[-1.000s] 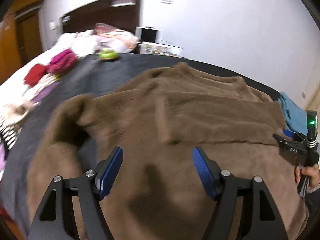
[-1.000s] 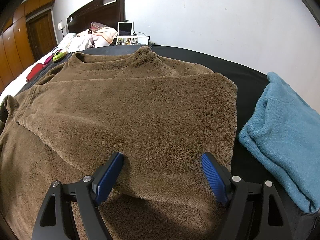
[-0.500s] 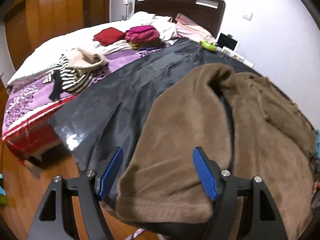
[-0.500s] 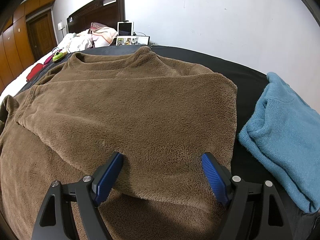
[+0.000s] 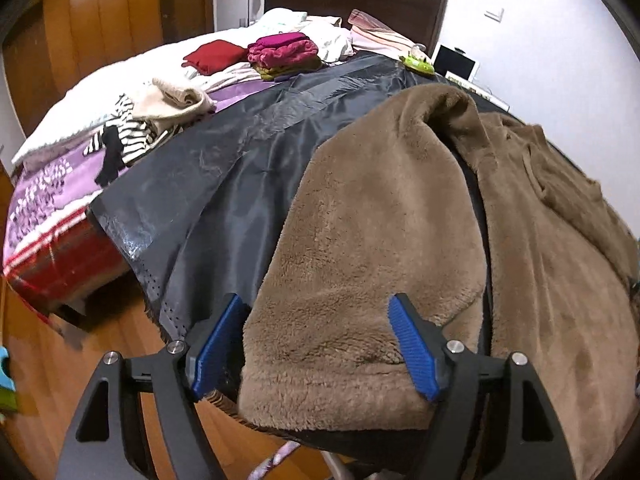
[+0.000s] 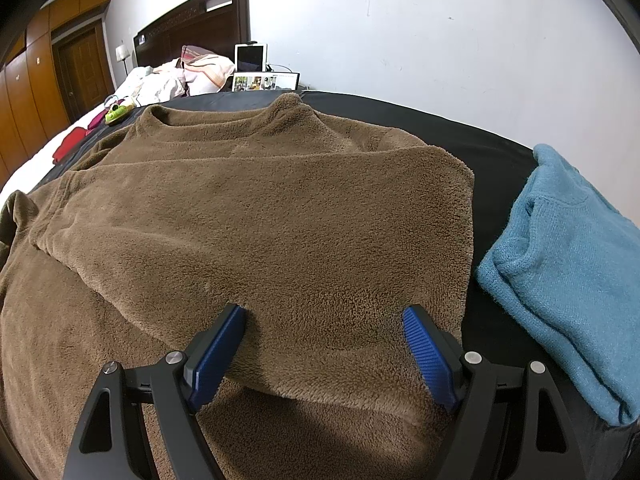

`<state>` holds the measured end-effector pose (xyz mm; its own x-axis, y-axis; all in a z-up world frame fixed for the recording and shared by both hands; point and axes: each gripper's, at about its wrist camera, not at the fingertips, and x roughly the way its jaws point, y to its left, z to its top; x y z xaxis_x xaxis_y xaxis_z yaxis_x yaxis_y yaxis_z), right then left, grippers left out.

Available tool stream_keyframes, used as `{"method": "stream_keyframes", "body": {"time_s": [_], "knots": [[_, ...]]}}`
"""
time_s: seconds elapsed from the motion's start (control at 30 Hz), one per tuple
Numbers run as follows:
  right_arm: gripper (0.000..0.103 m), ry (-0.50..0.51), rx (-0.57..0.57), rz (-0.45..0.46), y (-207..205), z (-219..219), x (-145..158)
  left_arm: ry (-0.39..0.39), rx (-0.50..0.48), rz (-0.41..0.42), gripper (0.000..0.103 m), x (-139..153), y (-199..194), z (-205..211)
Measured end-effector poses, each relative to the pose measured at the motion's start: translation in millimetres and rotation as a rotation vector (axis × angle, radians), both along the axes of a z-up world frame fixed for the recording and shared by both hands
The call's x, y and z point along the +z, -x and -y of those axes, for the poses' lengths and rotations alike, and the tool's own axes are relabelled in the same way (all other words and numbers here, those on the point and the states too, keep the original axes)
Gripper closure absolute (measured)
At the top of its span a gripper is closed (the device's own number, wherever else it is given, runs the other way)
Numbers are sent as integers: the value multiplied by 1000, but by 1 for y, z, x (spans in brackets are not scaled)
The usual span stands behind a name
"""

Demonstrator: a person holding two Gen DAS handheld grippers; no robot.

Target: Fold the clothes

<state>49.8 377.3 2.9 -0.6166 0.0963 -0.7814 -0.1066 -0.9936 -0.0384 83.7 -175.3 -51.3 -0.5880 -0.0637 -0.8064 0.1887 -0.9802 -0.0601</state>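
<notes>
The brown fleece sweater (image 6: 260,220) lies spread on the dark sheet (image 5: 240,184) covering the bed, one sleeve already folded across its body and the other sleeve (image 5: 372,240) reaching to the sheet's near edge, its cuff at the brink. The left gripper (image 5: 316,344) has just been opening and stands wide with that cuff between its pads, unpinched, while the right gripper (image 6: 324,352) gapes wide over the folded sleeve, holding nothing. A shallow bite could let the plush cuff slide off toward the floor (image 5: 60,360), or snag the sheet; there is open sheet to the left, but the folded blue sweater (image 6: 560,264) crowds the right.
</notes>
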Motion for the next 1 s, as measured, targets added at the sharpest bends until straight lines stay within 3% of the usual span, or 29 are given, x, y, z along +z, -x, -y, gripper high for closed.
{"method": "stream_keyframes", "body": {"time_s": [0.17, 0.23, 0.3, 0.4, 0.63, 0.8, 1.0], "knots": [[20, 1, 0, 0, 0, 0, 0, 28, 21, -15, 29, -1, -4, -8], [20, 0, 0, 0, 0, 0, 0, 22, 17, -19, 46, 1, -5, -11], [20, 1, 0, 0, 0, 0, 0, 21, 0, -21, 72, 4, -5, -17], [20, 1, 0, 0, 0, 0, 0, 21, -7, -39, 85, 8, -6, -22], [20, 6, -1, -2, 0, -1, 0, -60, 48, -149, 87, 40, -5, 1], [20, 7, -1, -2, 0, -1, 0, -23, 136, -277, 88, 92, 2, 38], [19, 8, -1, -2, 0, 0, -1, 20, 235, -355, 88, 141, 22, 94]]}}
